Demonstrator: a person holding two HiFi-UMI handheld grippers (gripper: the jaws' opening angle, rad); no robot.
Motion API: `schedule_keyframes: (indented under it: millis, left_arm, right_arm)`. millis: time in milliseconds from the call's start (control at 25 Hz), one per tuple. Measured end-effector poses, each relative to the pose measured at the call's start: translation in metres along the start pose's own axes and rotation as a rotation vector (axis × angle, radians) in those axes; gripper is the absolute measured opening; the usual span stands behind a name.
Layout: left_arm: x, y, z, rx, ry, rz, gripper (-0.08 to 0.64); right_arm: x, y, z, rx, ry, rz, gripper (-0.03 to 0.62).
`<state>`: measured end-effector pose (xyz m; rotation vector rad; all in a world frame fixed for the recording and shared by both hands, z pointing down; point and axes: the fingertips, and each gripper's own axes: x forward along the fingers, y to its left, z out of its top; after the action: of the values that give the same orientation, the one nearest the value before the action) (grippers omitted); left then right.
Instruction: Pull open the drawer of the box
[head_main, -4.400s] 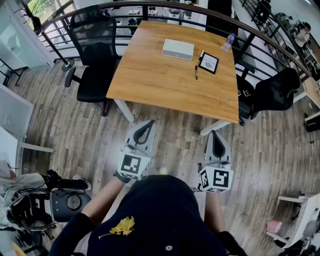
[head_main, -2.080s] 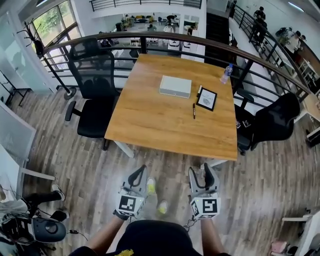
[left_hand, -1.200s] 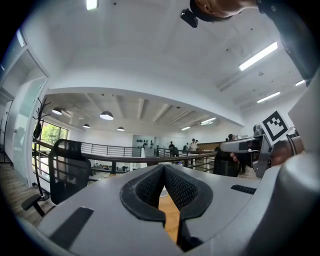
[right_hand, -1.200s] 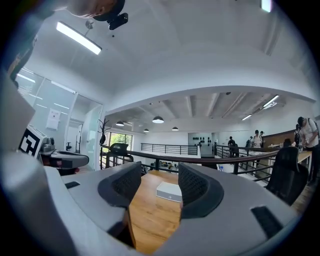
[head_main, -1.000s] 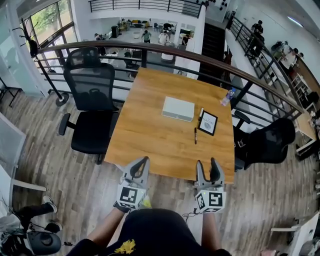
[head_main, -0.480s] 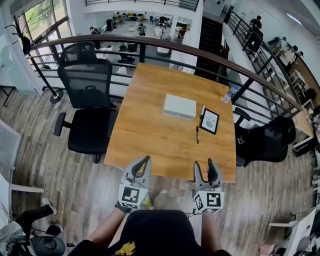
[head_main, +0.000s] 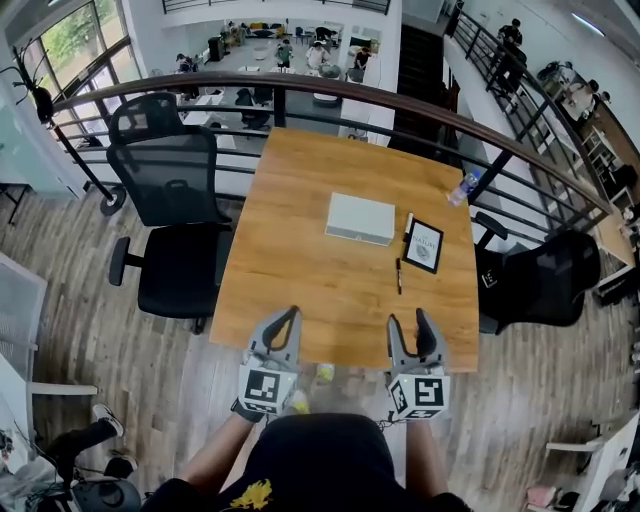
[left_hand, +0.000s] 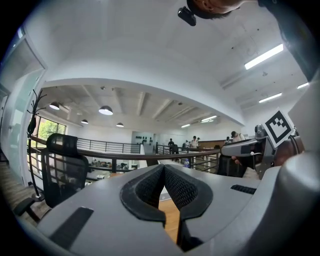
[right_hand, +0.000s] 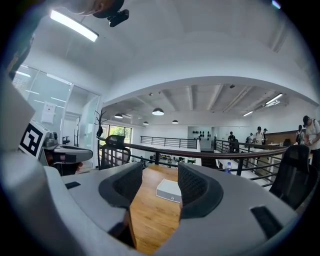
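The white flat box (head_main: 360, 218) lies on the far half of the wooden table (head_main: 290, 250); its drawer looks closed. Both grippers hover level over the table's near edge, well short of the box. My left gripper (head_main: 290, 313) (left_hand: 163, 167) is shut, its pads meeting with nothing between them. My right gripper (head_main: 410, 320) (right_hand: 160, 170) is open and empty, and in the right gripper view the box (right_hand: 169, 190) shows far off between its pads.
A framed picture (head_main: 424, 245) and a pen (head_main: 398, 275) lie right of the box, with a water bottle (head_main: 467, 186) at the far right corner. Black office chairs stand at the left (head_main: 170, 200) and right (head_main: 540, 280). A railing (head_main: 300, 90) runs behind the table.
The person has stepped closer to the table. Both grippers have advanced together and now reach over its near edge. The jaws look the same as before.
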<state>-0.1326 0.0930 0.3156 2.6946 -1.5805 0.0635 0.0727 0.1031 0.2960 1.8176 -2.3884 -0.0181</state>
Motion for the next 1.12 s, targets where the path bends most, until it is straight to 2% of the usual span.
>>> schedule_keyframes:
  millis: [280, 680, 800, 880, 1000, 1120]
  left_arm:
    - [0.056, 0.016, 0.000, -0.004, 0.003, 0.026, 0.018]
    - [0.139, 0.017, 0.006, 0.056, 0.049, 0.039, 0.018]
    - [0.158, 0.014, 0.007, 0.094, 0.069, 0.048, 0.018]
    - [0.170, 0.011, 0.009, 0.094, 0.062, 0.058, 0.018]
    - [0.185, 0.007, 0.005, 0.092, 0.078, 0.059, 0.018]
    - [0.199, 0.010, 0.003, 0.080, 0.078, 0.055, 0.018]
  right_arm:
    - [0.058, -0.027, -0.003, 0.014, -0.001, 0.032, 0.201]
    - [0.125, -0.084, -0.011, 0.073, 0.000, 0.059, 0.198]
    - [0.137, -0.093, -0.010, -0.047, -0.003, 0.045, 0.190]
    - [0.144, -0.092, -0.009, -0.110, -0.008, 0.063, 0.190]
    - [0.155, -0.096, -0.016, -0.075, 0.005, 0.100, 0.189]
    - [0.167, -0.101, -0.023, -0.017, 0.026, 0.094, 0.189]
